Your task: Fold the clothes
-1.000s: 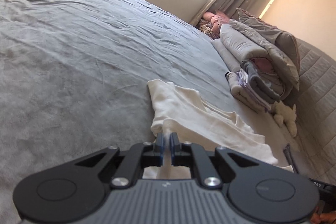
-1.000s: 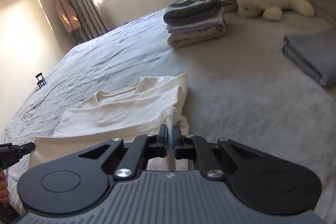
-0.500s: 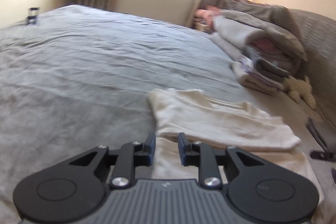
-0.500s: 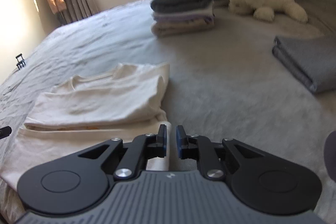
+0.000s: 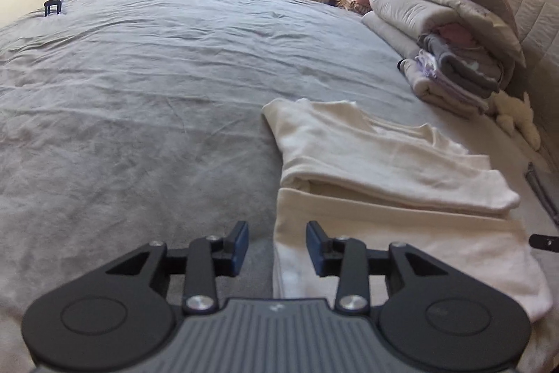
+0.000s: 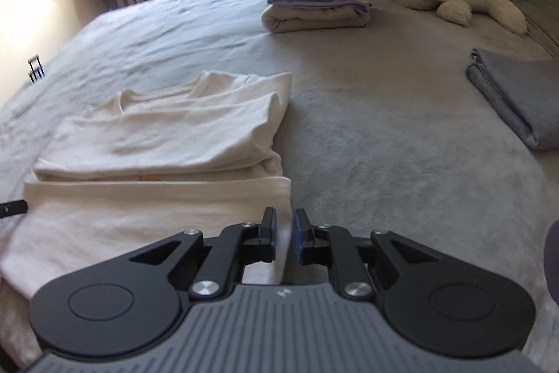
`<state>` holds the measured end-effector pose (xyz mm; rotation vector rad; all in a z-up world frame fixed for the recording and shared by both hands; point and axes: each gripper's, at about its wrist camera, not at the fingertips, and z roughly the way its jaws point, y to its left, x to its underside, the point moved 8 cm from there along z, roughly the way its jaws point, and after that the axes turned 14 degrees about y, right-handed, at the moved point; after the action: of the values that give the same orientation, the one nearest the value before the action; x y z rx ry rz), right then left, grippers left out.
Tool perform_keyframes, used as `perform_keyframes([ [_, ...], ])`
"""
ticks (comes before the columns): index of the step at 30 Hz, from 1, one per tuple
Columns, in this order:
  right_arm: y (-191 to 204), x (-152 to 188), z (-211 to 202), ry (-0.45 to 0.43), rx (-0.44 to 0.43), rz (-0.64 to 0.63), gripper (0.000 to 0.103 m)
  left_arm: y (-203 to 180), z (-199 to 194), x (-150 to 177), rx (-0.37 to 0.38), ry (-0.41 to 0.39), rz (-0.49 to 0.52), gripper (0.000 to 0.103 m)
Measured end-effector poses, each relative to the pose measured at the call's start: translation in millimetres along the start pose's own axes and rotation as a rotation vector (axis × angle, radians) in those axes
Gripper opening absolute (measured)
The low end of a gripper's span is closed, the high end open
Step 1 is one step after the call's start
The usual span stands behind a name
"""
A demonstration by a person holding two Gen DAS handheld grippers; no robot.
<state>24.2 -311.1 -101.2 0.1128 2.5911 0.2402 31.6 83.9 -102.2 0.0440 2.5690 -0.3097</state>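
Left gripper (image 5: 276, 245): jaws wide apart, holding nothing, straddling the near left edge of the half-folded cream cotton T-shirt (image 5: 377, 170) lying on the grey bedsheet (image 5: 139, 86). Right gripper (image 6: 283, 238): jaws narrowly apart, the shirt's right edge between them, clamping unclear.

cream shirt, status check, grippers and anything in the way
Left gripper open, empty. Right gripper open, straddling hem edge. Cream shirt half folded, flat on bed. Nothing in the way.
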Motion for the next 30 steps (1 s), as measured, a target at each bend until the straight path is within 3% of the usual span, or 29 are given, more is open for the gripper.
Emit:
perform_keyframes([
  [3,7.3,3.1,-14.6,0.004,-0.039,-0.023,0.036,-10.6,-15.4,3.2,0.009,0.012,0.081,0.043],
  [4,11.3,4.4,-19.5,0.006,-0.050,-0.043,0.038,-15.6,-20.9,5.7,0.011,0.015,0.126,0.043],
  [13,44.8,32.3,-43.9,0.108,-0.058,-0.319,0.038,-54.1,-48.0,49.5,0.004,0.098,0.609,0.052],
  [16,53.6,44.3,-44.6,0.156,-0.051,-0.410,0.039,-56.2,-46.1,62.6,0.017,0.148,0.681,0.052],
  [21,57.5,58.6,-30.4,0.212,0.034,-0.546,0.043,-59.6,-39.4,76.5,0.016,0.201,0.753,0.052],
  [27,61.2,74.3,-13.9,0.279,0.140,-0.707,0.043,-63.5,-22.3,81.3,-0.038,0.201,0.834,0.051],
  [30,63.0,81.6,-6.0,0.312,0.193,-0.787,0.044,-62.8,-16.4,80.9,-0.064,0.178,0.856,0.043],
])
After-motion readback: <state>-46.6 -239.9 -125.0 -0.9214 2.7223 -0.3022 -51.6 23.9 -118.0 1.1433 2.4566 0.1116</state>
